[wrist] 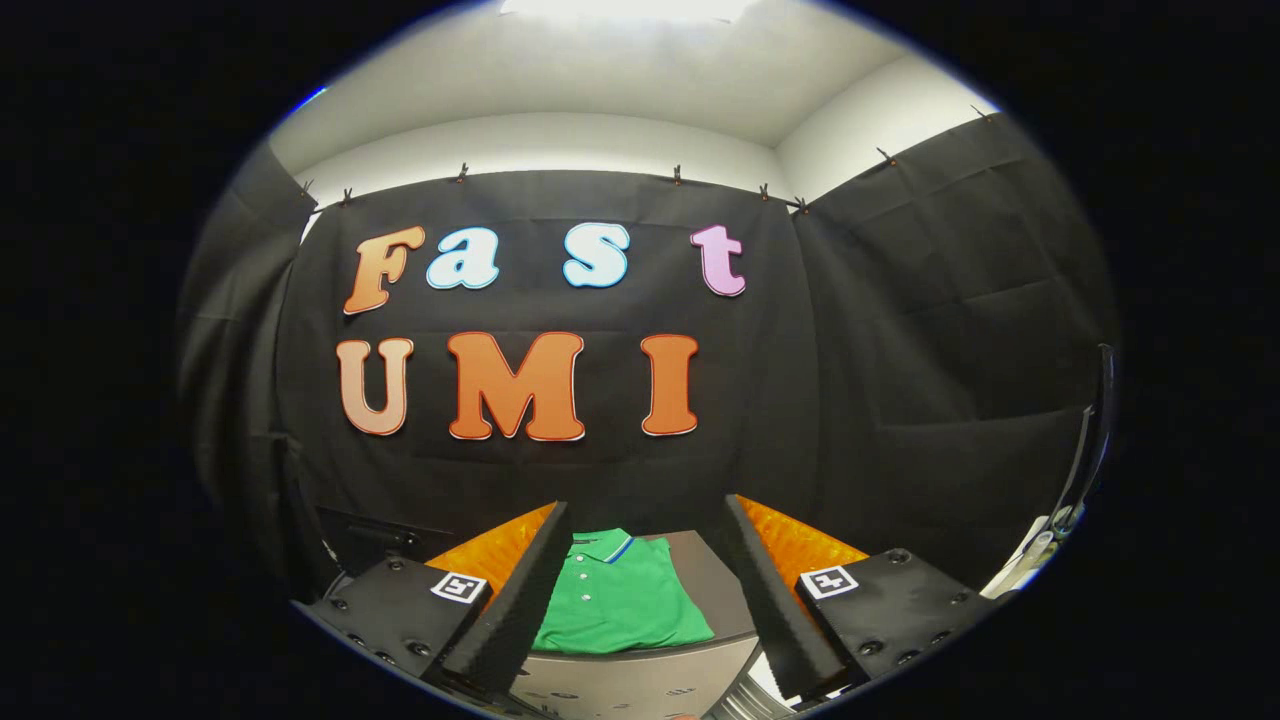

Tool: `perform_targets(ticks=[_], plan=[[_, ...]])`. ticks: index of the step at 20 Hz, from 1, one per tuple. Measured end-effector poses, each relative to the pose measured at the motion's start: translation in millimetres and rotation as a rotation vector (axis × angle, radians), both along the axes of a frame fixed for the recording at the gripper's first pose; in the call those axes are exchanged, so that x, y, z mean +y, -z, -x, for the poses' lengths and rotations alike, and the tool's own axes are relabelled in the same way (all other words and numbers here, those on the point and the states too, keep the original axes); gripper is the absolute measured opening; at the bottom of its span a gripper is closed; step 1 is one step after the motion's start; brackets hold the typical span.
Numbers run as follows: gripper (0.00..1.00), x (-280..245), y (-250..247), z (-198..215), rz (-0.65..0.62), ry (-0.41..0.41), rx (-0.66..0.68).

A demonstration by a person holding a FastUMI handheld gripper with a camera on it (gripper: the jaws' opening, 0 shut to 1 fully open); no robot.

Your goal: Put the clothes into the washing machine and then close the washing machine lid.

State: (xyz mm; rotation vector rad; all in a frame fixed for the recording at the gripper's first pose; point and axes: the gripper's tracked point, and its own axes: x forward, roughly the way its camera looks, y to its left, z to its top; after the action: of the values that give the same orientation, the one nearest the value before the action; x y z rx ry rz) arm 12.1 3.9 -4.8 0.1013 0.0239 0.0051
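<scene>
Folded green polo shirt (620,600), collar with a blue-and-white trim and a row of small white buttons facing away, lying flat on a grey surface (700,570). Seen in the gap between the two fingers, a little ahead of and below them, touching neither. Gripper (648,535) spread wide, both fingers angled outward from base to tip, nothing held and nothing pressed between the pads; fingertips apparently raised above the shirt rather than resting on it, though exact height hard to judge. Square black-and-white marker (458,587) on the block at the base of one finger, a matching marker (829,581) on the block at the base of the other. Orange material (500,560) visible behind each finger, flanking the shirt. Below the grey surface, a front edge and a pale panel (630,685) with small dark markings, too small to make out. Off to one side beyond the gripper, a curved dark-rimmed transparent part (1090,450) standing upright with white pieces at its foot; what it belongs to is unclear. Black cloth wall (900,350) behind everything, clipped along its top, with a white wall and ceiling (600,110) above.
</scene>
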Motion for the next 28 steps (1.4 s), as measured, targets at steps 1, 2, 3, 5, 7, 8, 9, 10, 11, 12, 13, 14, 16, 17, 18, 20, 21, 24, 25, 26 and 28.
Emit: perform_targets(ticks=[1, 2, 3, 5, 7, 8, 9, 10, 11, 12, 13, 14, 16, 17, 18, 20, 21, 24, 25, 26, 28], plan=[[0.98, 1, -1, -1, 0.005, -0.005, 0.002], [0.98, 2, -2, -5, 0.012, -0.006, 0.008], [0.98, 4, -4, -8, 0.019, -0.006, 0.018], [0.98, 6, -5, -20, 0.027, -0.004, 0.045], [0.98, 13, -6, -33, 0.029, -0.024, 0.068], [0.98, 16, -8, -42, 0.028, -0.036, 0.078], [0.98, 21, -9, -50, 0.028, -0.052, 0.094], [0.98, 27, -7, -60, 0.027, -0.068, 0.113], [0.98, 32, -4, -71, 0.027, -0.083, 0.138], [0.98, 36, -1, -83, 0.034, -0.096, 0.163], [0.98, 40, 1, -95, 0.045, -0.106, 0.184], [0.98, 43, 5, -108, 0.058, -0.113, 0.210], [0.98, 49, 10, -135, 0.084, -0.123, 0.248], [0.98, 53, 14, -149, 0.091, -0.133, 0.270], [0.98, 59, 21, -162, 0.097, -0.146, 0.297], [0.98, 74, 37, -182, 0.107, -0.182, 0.364], [0.98, 81, 49, -191, 0.112, -0.198, 0.403], [0.98, 100, 91, -211, 0.097, -0.253, 0.544], [0.99, 107, 106, -214, 0.079, -0.273, 0.596], [0.99, 113, 122, -216, 0.059, -0.292, 0.652], [0.99, 119, 150, -215, 0.037, -0.318, 0.763]])
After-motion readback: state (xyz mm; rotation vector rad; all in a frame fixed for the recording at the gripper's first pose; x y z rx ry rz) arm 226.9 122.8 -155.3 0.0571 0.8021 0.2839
